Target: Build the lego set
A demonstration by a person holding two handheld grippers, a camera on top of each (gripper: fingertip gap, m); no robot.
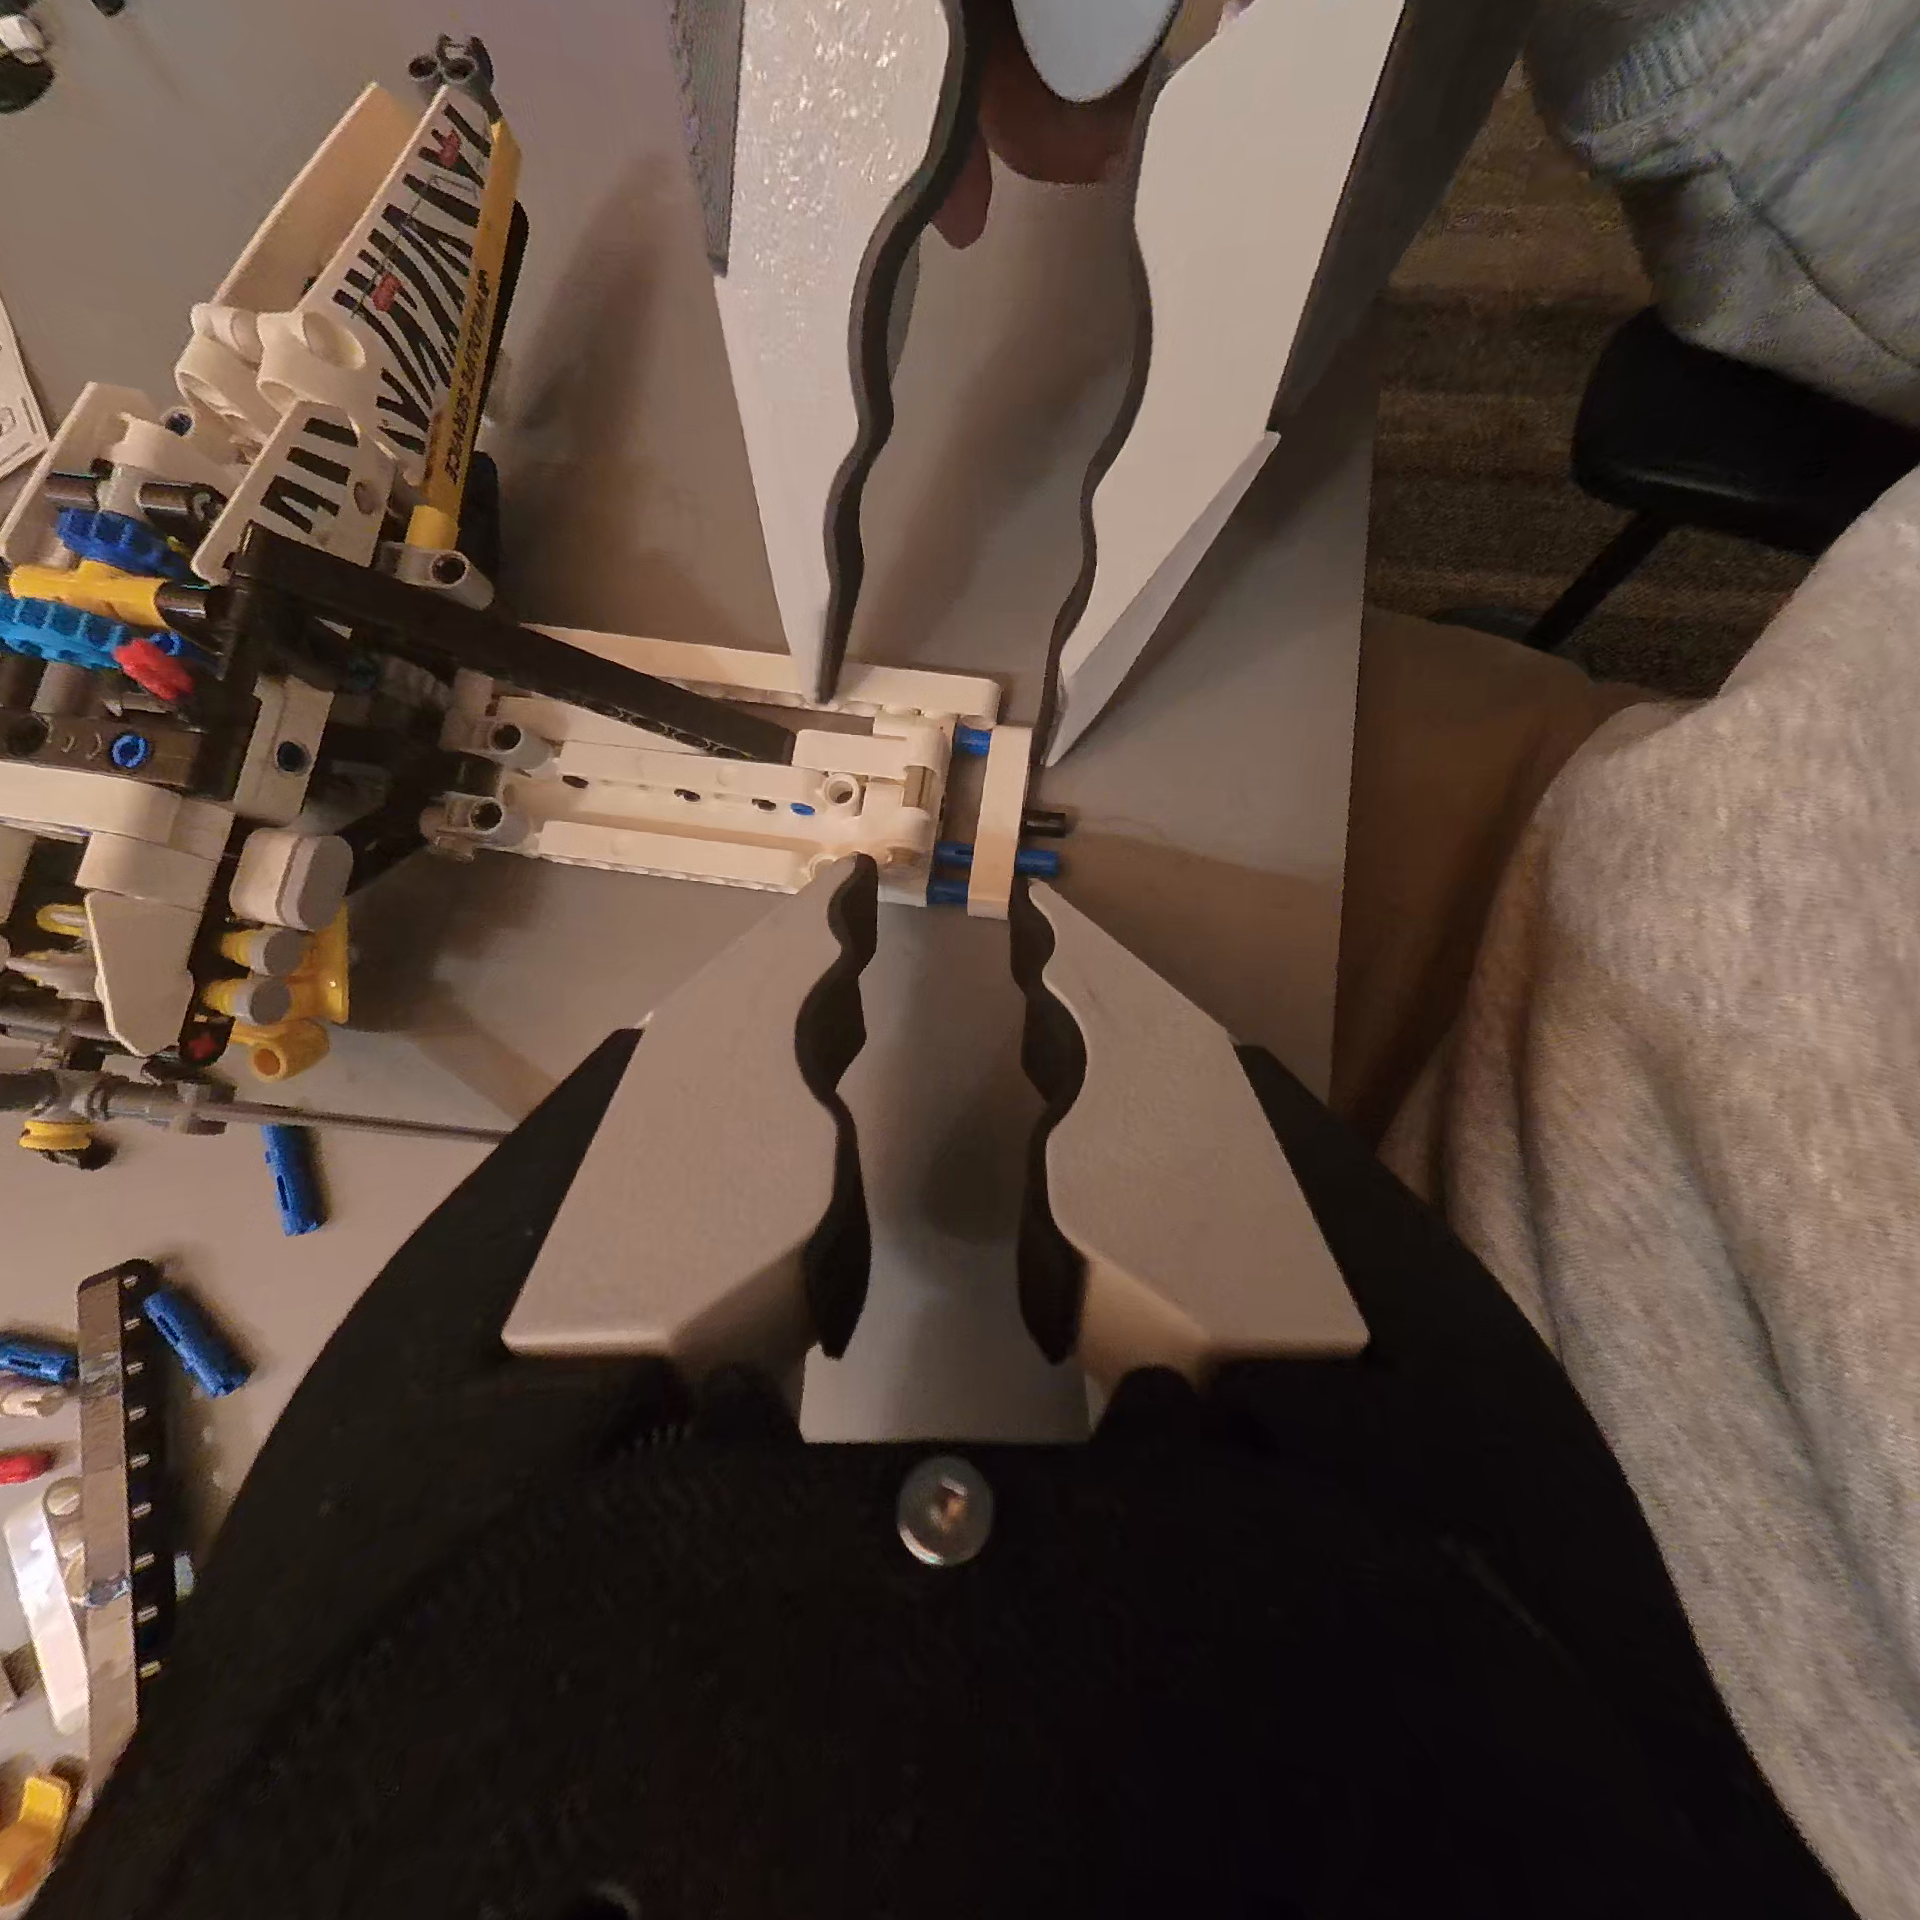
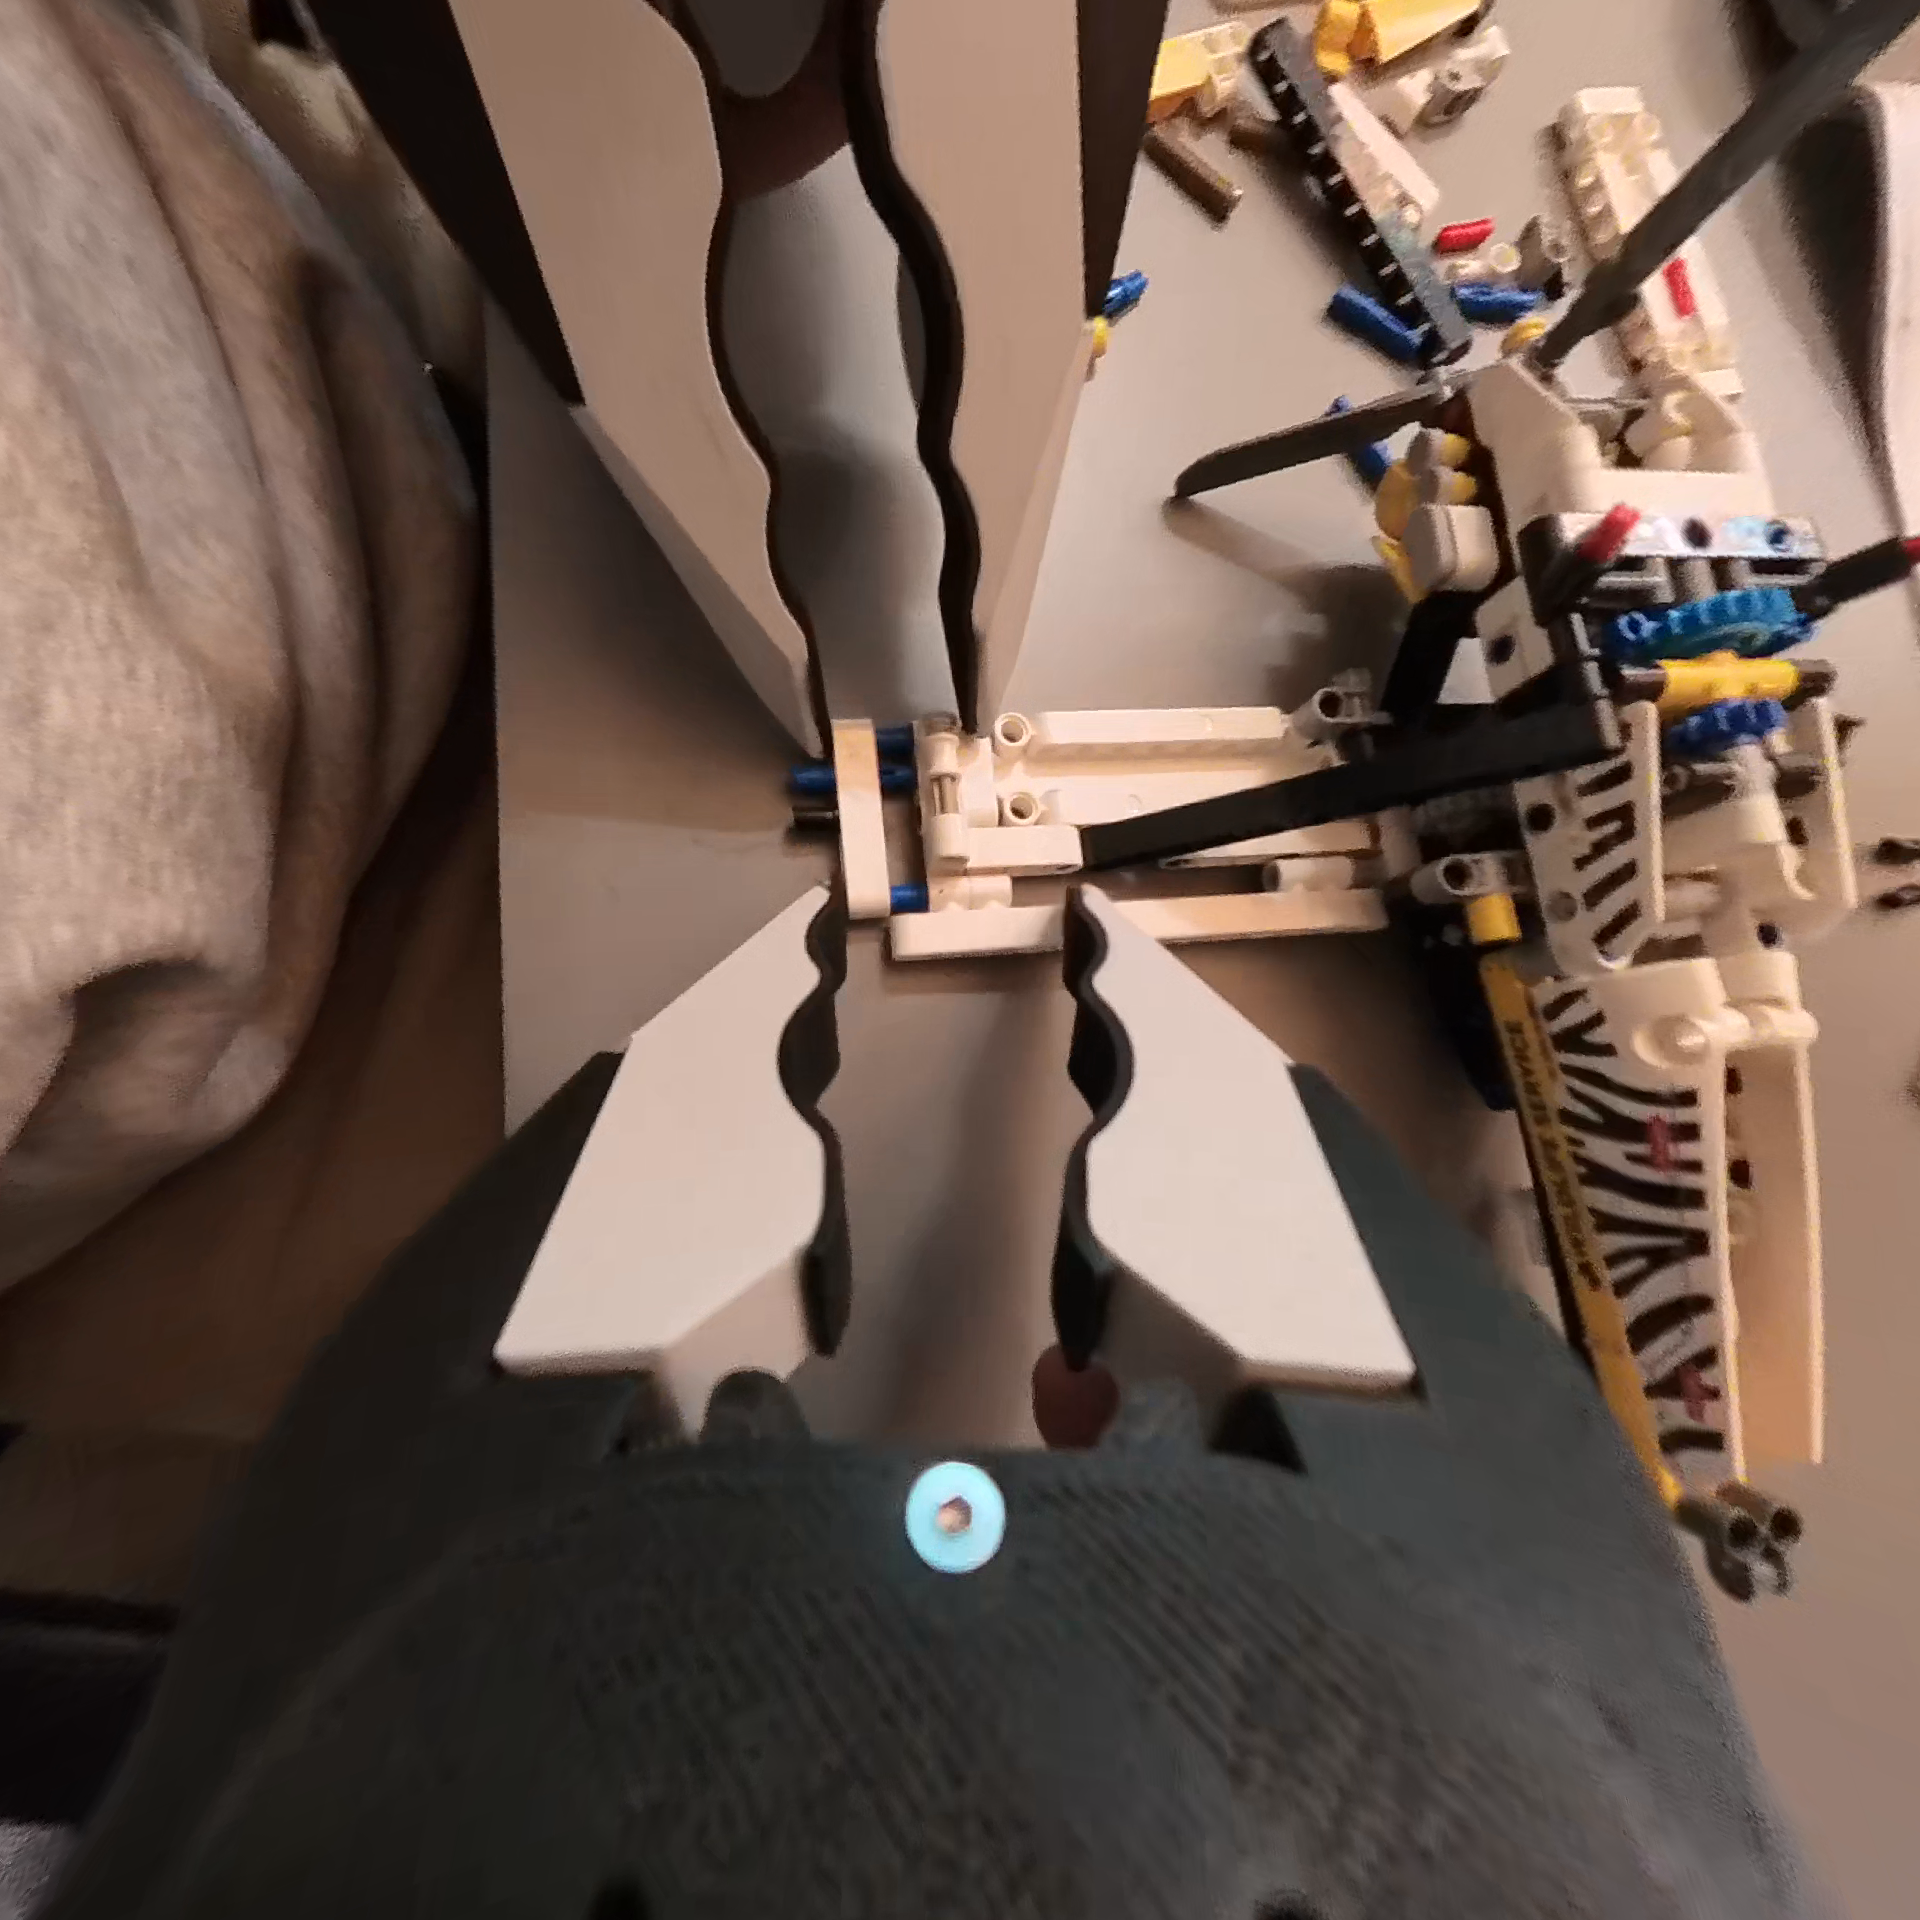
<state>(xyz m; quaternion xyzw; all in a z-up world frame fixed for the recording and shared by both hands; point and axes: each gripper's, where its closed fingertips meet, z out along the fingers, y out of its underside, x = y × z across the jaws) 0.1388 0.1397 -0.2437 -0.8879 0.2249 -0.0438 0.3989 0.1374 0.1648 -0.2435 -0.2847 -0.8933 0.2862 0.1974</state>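
Both grippers are meeting at the tail end of the lego helicopter [image 1: 665, 769] lying on the desk [image 1: 582, 956]. Left gripper [image 1: 940, 883] and right gripper [image 2: 951, 909] are narrowly parted, bracketing the white end beam [image 1: 1003, 821] without clamping it. Its blue pins [image 1: 951, 862] are half seated; uneven pushing may skew them. Zebra stickers carry small writing.

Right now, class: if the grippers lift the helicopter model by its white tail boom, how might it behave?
The helicopter model is probably nose-heavy: its bulk sits far from the tail boom. The small white end piece, standing off on blue pins, might shift. The black rotor blade could swing.
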